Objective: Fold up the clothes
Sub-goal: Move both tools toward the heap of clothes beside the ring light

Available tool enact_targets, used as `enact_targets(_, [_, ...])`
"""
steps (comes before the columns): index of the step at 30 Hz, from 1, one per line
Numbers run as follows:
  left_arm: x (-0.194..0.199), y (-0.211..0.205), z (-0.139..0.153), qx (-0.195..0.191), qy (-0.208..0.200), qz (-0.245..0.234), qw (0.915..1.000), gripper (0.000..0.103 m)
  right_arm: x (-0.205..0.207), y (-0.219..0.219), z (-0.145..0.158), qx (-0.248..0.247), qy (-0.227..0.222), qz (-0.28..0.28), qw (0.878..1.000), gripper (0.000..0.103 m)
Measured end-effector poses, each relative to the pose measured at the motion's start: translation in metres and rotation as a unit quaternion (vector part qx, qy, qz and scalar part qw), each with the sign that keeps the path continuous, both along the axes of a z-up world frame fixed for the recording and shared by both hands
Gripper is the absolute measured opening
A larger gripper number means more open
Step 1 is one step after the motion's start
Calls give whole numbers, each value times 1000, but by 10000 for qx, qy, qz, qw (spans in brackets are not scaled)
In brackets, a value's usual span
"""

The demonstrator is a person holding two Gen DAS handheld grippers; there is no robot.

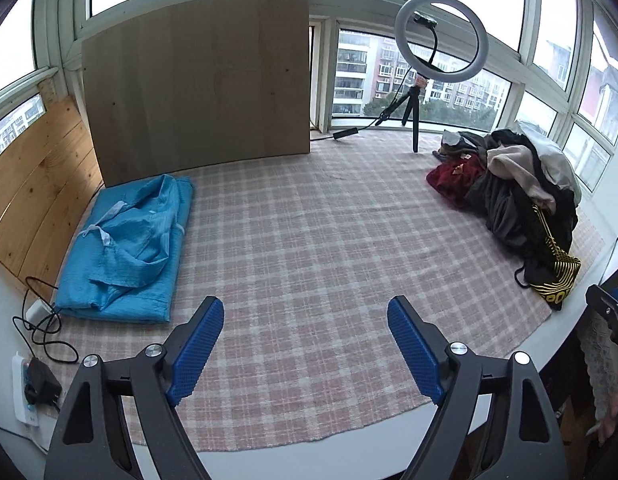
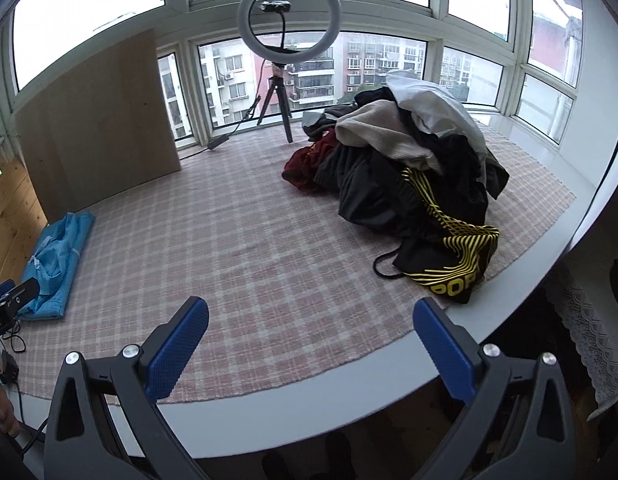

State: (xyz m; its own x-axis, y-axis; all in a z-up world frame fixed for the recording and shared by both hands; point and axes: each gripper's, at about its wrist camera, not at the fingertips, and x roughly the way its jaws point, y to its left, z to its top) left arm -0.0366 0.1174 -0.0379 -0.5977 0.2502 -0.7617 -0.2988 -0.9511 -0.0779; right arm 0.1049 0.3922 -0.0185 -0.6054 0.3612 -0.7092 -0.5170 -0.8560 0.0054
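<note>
A folded blue garment (image 1: 129,248) lies at the left of the pink checked cloth (image 1: 309,260), also seen small at far left (image 2: 57,264). A heap of unfolded clothes (image 2: 409,168), black, grey, beige and dark red, sits at the right (image 1: 517,192). A black and yellow piece (image 2: 453,264) spills off its near side. My left gripper (image 1: 305,312) hovers open above the cloth's near middle, holding nothing. Over the near edge of the cloth, my right gripper (image 2: 309,316) also stands open and bare, short of the heap.
A ring light on a tripod (image 1: 441,32) stands at the back by the windows. A wooden board (image 1: 197,88) leans at the back left. A power strip with cables (image 1: 29,384) lies at the near left. The white table edge (image 2: 349,392) runs close below the grippers.
</note>
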Motion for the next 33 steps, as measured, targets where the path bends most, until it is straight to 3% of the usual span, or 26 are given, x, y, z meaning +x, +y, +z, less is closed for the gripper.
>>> enact_targets(11, [-10,58,3,-221,-106,-38,9997,84,-3,75,-5,-104,-54,42,9999,103])
enact_targets(21, [-40,111,30,-230,143,400,9988,84,-9,210,26,21,441,-255,9987,103])
enact_targets(27, [-62,146,44,-177,278,585,9977,85,-30,285,42,311,512,-313,9977,103])
enact_targets(33, [-72,176,48,-238,284,693,9969,86,-77,332,42,219,431,78,9988,103])
